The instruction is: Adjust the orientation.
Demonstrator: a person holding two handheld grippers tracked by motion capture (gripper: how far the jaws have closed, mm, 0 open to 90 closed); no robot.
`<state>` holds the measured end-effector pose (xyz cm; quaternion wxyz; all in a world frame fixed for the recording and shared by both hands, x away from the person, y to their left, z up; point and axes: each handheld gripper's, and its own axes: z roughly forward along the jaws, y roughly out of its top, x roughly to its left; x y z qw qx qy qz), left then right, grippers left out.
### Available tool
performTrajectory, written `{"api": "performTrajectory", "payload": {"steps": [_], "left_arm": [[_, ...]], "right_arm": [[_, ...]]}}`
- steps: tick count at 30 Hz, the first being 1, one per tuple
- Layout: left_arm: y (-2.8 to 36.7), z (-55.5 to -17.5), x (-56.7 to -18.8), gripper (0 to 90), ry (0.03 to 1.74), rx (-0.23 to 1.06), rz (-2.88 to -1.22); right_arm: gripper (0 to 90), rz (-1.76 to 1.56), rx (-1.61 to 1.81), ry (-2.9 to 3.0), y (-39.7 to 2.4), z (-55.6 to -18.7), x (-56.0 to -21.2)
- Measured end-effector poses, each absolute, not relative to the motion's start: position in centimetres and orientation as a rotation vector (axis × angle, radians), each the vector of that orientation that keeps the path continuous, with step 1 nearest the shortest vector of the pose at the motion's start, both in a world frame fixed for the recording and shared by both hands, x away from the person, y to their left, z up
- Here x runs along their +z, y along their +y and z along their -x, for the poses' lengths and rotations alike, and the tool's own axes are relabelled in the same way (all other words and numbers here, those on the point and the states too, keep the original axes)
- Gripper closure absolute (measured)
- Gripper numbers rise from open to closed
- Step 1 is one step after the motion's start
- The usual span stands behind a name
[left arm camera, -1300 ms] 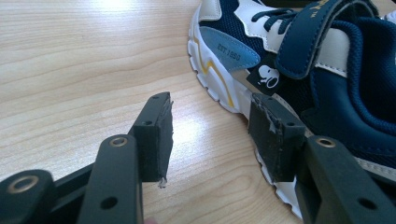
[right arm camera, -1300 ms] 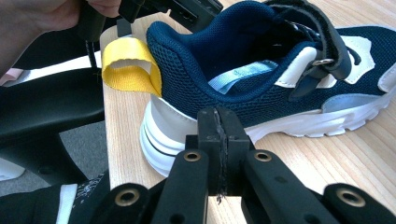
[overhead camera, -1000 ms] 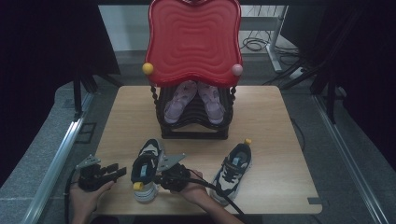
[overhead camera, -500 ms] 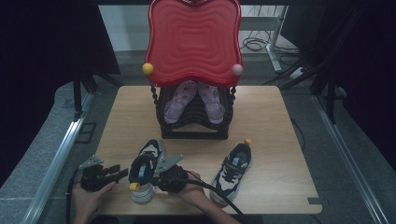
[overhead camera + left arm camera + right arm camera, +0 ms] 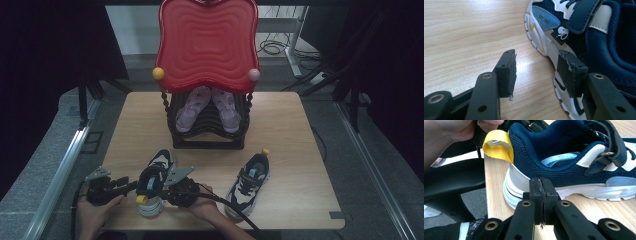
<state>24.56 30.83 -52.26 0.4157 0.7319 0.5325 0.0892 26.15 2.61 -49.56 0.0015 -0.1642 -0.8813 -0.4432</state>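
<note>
A navy and white shoe (image 5: 155,176) with a yellow heel loop (image 5: 498,144) stands near the table's front edge, toe pointing away. My left gripper (image 5: 131,186) is at its left side, open; in the left gripper view (image 5: 537,53) only bare wood lies between the pads, and one pad (image 5: 570,72) stands close against the shoe's (image 5: 584,32) white sole. From the right side comes my right gripper (image 5: 162,193), shut with nothing between its pads; its tips (image 5: 541,182) are right at the shoe's (image 5: 574,157) heel sole. The matching shoe (image 5: 248,184) lies to the right.
A black shoe rack (image 5: 207,131) with a red wavy top (image 5: 207,45) stands at the back middle of the wooden table (image 5: 290,125) and holds a pink pair (image 5: 192,107). The left shoe's heel sits close to the table's front edge.
</note>
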Motion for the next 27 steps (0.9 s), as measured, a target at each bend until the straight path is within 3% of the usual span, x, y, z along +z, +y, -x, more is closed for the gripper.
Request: {"api": "performTrajectory", "payload": {"steps": [27], "left_arm": [[30.9, -24.7, -52.6, 48.1, 1.346, 0.197, -1.851]], "right_arm": [[87.4, 0.549, -1.396, -2.773, 1.0, -25.8, -49.8]]}}
